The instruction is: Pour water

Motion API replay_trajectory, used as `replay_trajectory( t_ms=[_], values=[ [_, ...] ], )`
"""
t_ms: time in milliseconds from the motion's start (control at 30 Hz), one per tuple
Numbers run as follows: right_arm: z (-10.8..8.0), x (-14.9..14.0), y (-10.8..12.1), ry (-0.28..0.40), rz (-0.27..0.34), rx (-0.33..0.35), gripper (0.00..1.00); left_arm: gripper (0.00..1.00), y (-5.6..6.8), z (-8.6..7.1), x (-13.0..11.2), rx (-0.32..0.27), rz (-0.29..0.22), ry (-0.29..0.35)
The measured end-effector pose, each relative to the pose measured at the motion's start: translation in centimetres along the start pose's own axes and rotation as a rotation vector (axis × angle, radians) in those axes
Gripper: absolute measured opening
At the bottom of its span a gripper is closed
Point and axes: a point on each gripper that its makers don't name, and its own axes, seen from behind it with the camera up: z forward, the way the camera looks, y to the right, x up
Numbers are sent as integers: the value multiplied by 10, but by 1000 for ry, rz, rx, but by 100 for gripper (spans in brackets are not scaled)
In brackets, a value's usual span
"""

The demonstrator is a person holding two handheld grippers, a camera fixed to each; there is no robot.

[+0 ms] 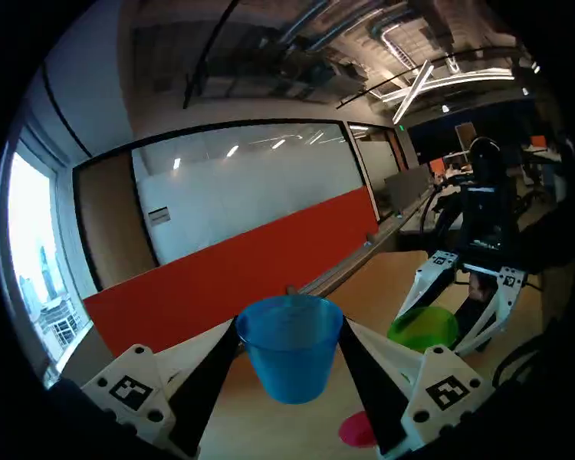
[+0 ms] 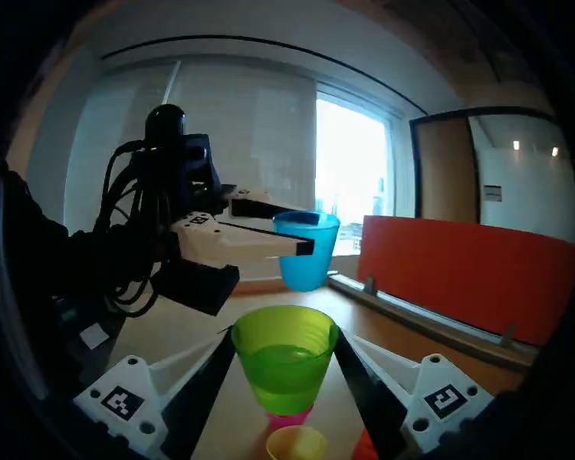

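Observation:
A blue cup [image 1: 290, 346] stands upright between the fingers of my left gripper [image 1: 290, 360], which is shut on it above the wooden table [image 1: 379, 280]. In the right gripper view the same blue cup [image 2: 307, 249] hangs ahead, held by the left gripper [image 2: 284, 230]. My right gripper [image 2: 284, 360] is shut on a green cup [image 2: 284, 356] that holds liquid about halfway up. From the left gripper view the green cup [image 1: 423, 327] and the right gripper [image 1: 460, 307] sit off to the right, with a dark-sleeved hand behind.
A pink cup [image 2: 289, 418], a yellow cup [image 2: 297, 443] and an orange one [image 2: 364, 446] stand on the table [image 2: 172, 330] below the green cup. The pink cup [image 1: 358, 429] lies low right. An orange partition [image 2: 471, 272] and a metal rail border the table.

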Motion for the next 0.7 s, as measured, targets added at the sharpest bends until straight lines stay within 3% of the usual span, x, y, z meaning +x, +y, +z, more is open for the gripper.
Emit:
replay_trajectory(
  t_ms=[367, 700],
  values=[
    [-3, 1, 2, 6, 7, -8, 91, 88, -2, -4, 8, -27, -234, 21],
    [-3, 8, 1, 8, 24, -7, 91, 88, 5, -10, 7, -82, -322, 11]
  ],
)
